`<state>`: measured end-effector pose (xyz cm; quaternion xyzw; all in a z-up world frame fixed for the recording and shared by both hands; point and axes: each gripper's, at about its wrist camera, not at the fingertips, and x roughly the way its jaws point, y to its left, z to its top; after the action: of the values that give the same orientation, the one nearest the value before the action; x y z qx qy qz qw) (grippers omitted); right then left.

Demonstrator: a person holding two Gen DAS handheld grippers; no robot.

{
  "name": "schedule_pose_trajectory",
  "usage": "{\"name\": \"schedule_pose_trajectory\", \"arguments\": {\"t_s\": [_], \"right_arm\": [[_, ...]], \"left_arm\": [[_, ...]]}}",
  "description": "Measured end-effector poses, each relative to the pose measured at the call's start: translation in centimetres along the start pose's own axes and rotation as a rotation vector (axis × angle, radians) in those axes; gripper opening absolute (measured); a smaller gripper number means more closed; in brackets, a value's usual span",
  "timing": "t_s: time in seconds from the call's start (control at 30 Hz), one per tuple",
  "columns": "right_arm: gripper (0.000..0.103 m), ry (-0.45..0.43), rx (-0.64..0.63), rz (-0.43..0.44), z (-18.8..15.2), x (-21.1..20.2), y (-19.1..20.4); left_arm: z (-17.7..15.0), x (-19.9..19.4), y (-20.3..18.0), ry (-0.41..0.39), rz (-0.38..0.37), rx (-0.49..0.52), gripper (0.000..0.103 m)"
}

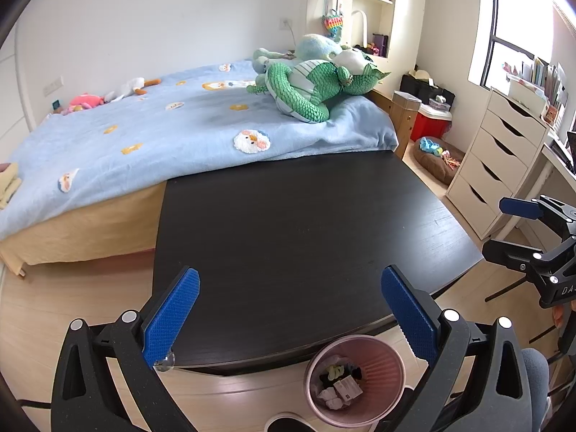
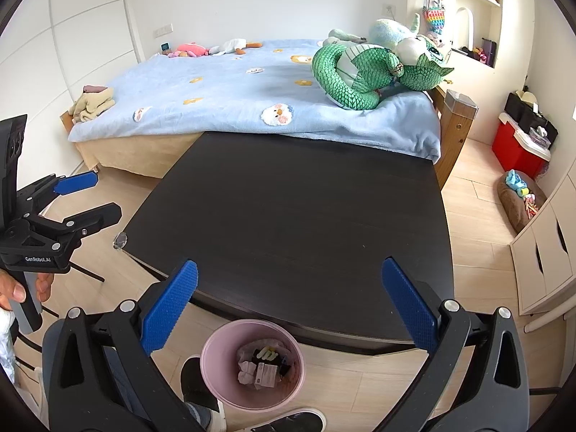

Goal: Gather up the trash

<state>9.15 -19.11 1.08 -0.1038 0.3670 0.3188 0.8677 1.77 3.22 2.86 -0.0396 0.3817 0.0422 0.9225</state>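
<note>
A pink trash bin (image 1: 354, 378) stands on the floor at the near edge of a dark table (image 1: 295, 223). It holds crumpled white paper, a white card and dark scraps (image 1: 338, 385). The bin also shows in the right wrist view (image 2: 252, 367), with the trash (image 2: 264, 365) inside. My left gripper (image 1: 289, 313) is open and empty above the table's near edge. My right gripper (image 2: 288, 309) is open and empty over the same edge. Each gripper shows in the other's view, the right one (image 1: 518, 216) and the left one (image 2: 82, 194), both with jaws apart.
A bed with a blue blanket (image 1: 162, 133) and a green plush dragon (image 1: 316, 86) lies behind the table (image 2: 295, 216). A white drawer unit (image 1: 496, 158), a red cooler (image 2: 518, 147) and a brown pet bed (image 2: 518, 198) stand right. Shoes (image 2: 201, 385) are beside the bin.
</note>
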Motion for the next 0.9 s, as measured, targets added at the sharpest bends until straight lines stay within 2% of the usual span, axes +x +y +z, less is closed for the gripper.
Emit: {"name": "schedule_pose_trajectory", "arguments": {"t_s": [0.9], "right_arm": [[0.100, -0.002, -0.003, 0.000, 0.10, -0.06, 0.08]], "left_arm": [[0.32, -0.29, -0.52, -0.004, -0.016, 0.010, 0.097]]}}
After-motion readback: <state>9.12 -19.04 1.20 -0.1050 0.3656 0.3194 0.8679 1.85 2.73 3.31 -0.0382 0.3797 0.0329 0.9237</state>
